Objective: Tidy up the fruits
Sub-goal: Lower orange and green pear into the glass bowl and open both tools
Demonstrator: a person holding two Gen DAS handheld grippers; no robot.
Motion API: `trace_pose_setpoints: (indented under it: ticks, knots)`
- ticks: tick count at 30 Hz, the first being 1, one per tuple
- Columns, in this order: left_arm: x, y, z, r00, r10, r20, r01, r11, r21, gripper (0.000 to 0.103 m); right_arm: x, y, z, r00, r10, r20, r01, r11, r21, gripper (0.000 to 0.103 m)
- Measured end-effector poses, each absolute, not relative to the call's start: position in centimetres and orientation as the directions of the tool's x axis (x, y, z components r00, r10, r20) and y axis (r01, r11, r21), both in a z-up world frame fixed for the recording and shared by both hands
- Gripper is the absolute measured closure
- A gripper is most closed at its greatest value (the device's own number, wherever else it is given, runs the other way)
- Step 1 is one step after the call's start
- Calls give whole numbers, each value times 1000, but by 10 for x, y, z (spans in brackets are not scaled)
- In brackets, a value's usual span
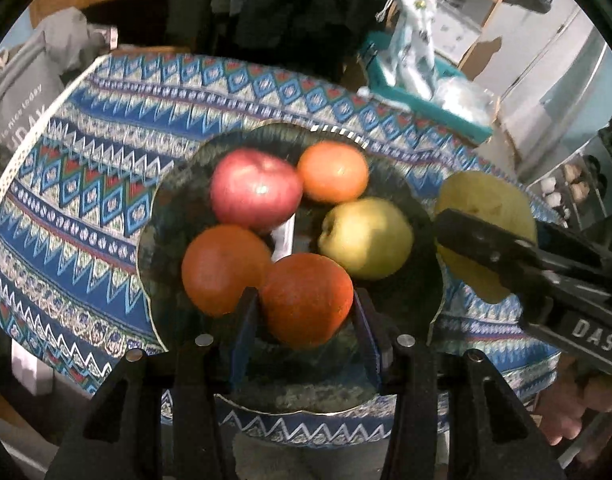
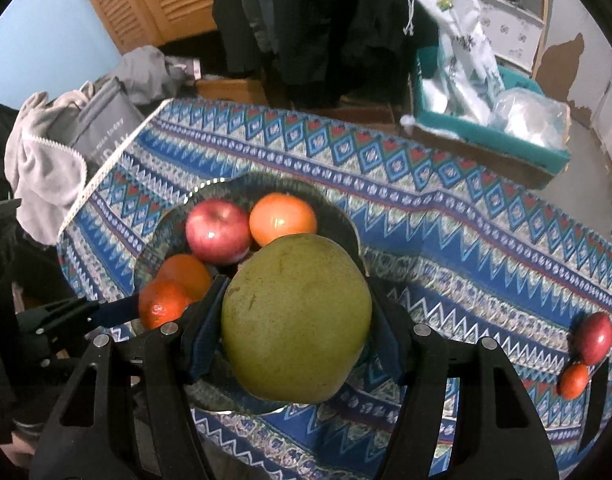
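Note:
A dark glass plate (image 1: 174, 188) on the patterned tablecloth holds a red apple (image 1: 256, 190), a yellow-green apple (image 1: 365, 236) and two oranges (image 1: 333, 172) (image 1: 224, 268). My left gripper (image 1: 304, 296) is shut on a third orange (image 1: 306, 308) over the plate's near side. I cannot tell whether this orange touches the plate. My right gripper (image 2: 298, 284) is shut on a big green round fruit (image 2: 296, 316), held above the plate's right edge (image 2: 345, 220). In the left wrist view that fruit (image 1: 485, 196) and a right finger (image 1: 485, 248) show beside the plate.
On the cloth to the far right lie a red fruit (image 2: 593, 338) and a small orange (image 2: 573, 378). A teal box (image 2: 505, 136) with plastic bags stands behind the table. Grey clothing (image 2: 46, 160) hangs off the table's left corner. A hand (image 1: 573, 412) grips the right tool.

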State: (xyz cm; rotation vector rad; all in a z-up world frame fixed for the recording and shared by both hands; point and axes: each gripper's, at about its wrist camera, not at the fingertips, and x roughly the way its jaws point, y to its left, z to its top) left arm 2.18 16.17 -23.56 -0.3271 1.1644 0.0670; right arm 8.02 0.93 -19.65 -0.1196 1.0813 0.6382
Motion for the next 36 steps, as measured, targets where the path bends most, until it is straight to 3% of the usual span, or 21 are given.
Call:
trace_pose_setpoints:
  ticks: [3,5,7,14,28,36]
  knots:
    - [20,165,-240,391,-103,-915,-233,950,-207,55,78,11,-205,288,425,-858,-538,813,223,37]
    - [19,166,-238,394,-99,-914,-238,949,-205,48,77,11,-209,274,426,-862,-535,812,231,37]
    - [18,167,-235,399,-72,-914,-245,952,-182,35,77,12,-213,264,427,-865,-533,812,238,37]
    - [12,175,-229,393,-15,-919,-262,957,-128,35,75,12,-227,226,426,-876,-518,814,263,37]
    - [-1,196,-222,407,-4,-914,-332,931,-152,35,63,25,-243,163,419,-893,-544,794,274,36]
    - [-2,197,-217,420,-6,-908,-338,927,-163,34,66,20,-224,208,447,-870,-530,799,284,37]
